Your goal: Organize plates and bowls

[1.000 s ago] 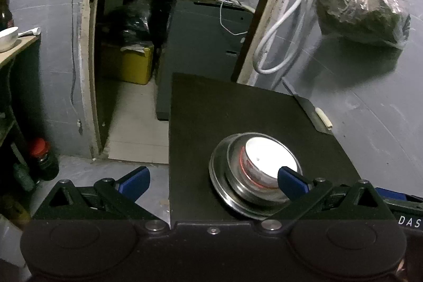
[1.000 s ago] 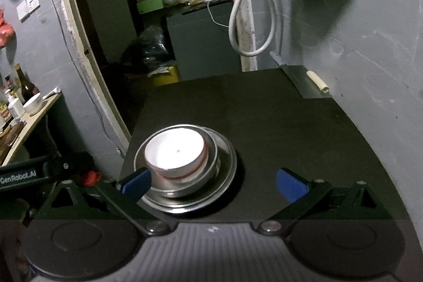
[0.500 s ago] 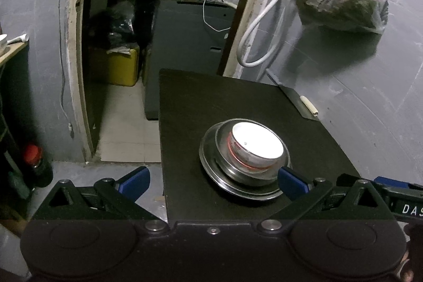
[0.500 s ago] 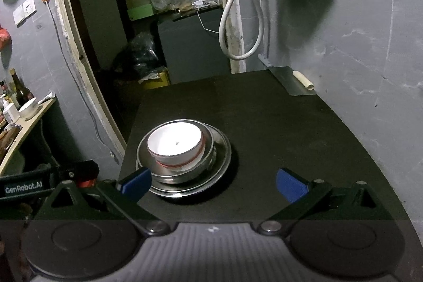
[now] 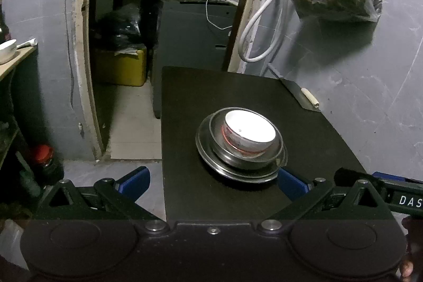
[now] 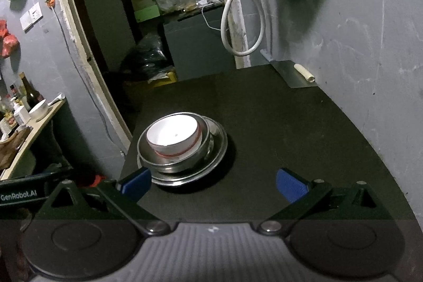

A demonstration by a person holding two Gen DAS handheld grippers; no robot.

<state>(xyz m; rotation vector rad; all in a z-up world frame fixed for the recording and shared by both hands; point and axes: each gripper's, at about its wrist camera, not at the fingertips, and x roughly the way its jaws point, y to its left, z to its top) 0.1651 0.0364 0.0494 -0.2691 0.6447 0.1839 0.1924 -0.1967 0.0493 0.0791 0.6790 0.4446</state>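
Both my grippers, left [image 5: 212, 183] and right [image 6: 213, 185], gape wide, empty; white bowl [image 6: 173, 137] sits nested in steel bowl [image 6: 201, 155] on plate [image 6: 220, 149].

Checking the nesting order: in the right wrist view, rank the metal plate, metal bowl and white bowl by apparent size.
Largest to smallest:
1. metal plate
2. metal bowl
3. white bowl

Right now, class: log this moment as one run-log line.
stack: white bowl in steel bowl on plate | left claw: open, empty | right claw: open, empty | table
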